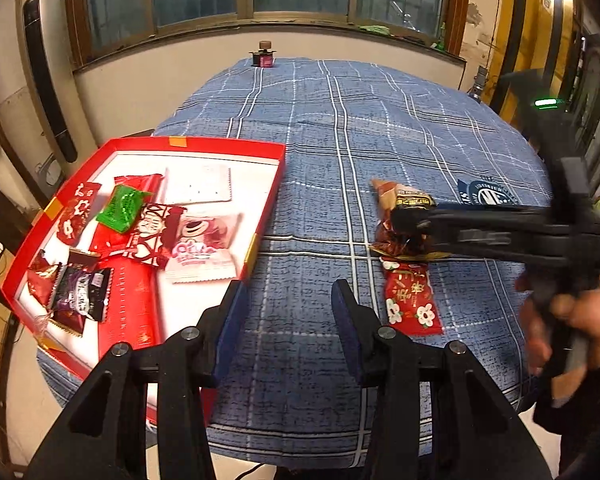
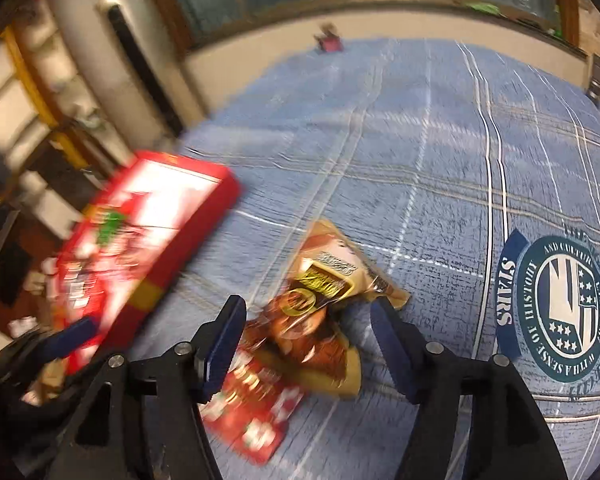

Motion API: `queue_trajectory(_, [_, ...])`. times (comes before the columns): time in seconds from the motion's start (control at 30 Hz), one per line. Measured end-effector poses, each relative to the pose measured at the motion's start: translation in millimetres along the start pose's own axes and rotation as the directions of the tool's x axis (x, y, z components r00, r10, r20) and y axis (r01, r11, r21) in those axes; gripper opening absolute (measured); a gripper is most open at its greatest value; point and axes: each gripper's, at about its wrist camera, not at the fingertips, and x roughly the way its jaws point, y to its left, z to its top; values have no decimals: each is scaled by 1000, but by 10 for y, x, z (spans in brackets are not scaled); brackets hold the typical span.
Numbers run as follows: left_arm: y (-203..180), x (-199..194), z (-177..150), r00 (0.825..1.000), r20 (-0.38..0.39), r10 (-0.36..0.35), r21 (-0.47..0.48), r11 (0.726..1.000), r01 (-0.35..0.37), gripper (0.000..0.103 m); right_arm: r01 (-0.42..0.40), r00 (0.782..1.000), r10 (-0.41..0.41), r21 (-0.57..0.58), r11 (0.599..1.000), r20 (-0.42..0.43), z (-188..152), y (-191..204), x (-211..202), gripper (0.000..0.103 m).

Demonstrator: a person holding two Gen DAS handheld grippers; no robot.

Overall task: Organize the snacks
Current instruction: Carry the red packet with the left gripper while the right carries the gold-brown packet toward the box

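- The left hand-held gripper (image 1: 286,304) hangs wide open and empty over the blue plaid-clothed counter (image 1: 380,128), just beside the red cardboard tray (image 1: 220,144) of wrapped snacks.
- The right hand-held gripper (image 2: 308,344) is spread wide, straddling the brown-and-gold foil snack packet (image 2: 320,304) without gripping it; a red flowered packet (image 2: 256,412) lies touching it.
- Step in hand, likely: picking up the brown packet. Next it needs closing, lifting, and carrying to the tray.

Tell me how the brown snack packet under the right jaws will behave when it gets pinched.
The brown snack packet looks like crinkled, glossy film, so it will probably crumple rather than stay stiff. That sheen suggests it could slide between the jaws of the right gripper. It overlaps the red flowered packet, so lifting or pushing it may drag that one along.
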Motion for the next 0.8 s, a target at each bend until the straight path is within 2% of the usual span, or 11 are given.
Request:
queue_trajectory(0.03, [-3,7,1,1000,-4,0,2,1000,0,43,38,999,-39,-3,999,-22,2,7,91,63])
queue_trajectory(0.07, [-12,11,4,1000,-6,-2,5,1000,2,43,42,999,-42,-10,999,1,-15,5,118,53])
queue_trajectory(0.17, [-79,43,23,1000,-12,-8,27,1000,9,43,17,999,-17,-10,1000,29,-81,-100,50,32])
queue_trajectory(0.2, [-120,61,31,1000,-19,-17,38,999,18,43,42,998,-41,-9,999,41,-100,-145,17,30])
queue_trajectory(0.27, [-244,106,47,999,-25,-26,67,997,28,43,88,993,-89,11,996,74,-175,-356,-83,29])
queue_trajectory(0.33, [-389,168,62,999,-37,-30,96,995,33,43,67,994,-73,77,995,78,-264,-663,-195,30])
queue_trajectory(0.43, [-600,321,95,995,-85,-55,114,991,64,48,132,986,-142,112,985,91,-441,-989,-409,29])
queue_trajectory(0.53, [-756,471,127,992,-109,-58,113,991,71,50,88,990,-104,163,983,94,-637,-1246,-566,30])
queue_trajectory(0.57, [-793,521,127,991,-122,-56,107,992,69,56,79,991,-96,175,981,94,-654,-1303,-577,30])
queue_trajectory(0.67, [-902,705,106,984,-170,-55,97,993,72,61,61,991,-80,181,982,104,-721,-1358,-606,30])
queue_trajectory(0.8, [-968,725,109,990,-129,-50,99,993,63,61,71,989,-92,177,982,112,-708,-1354,-588,30])
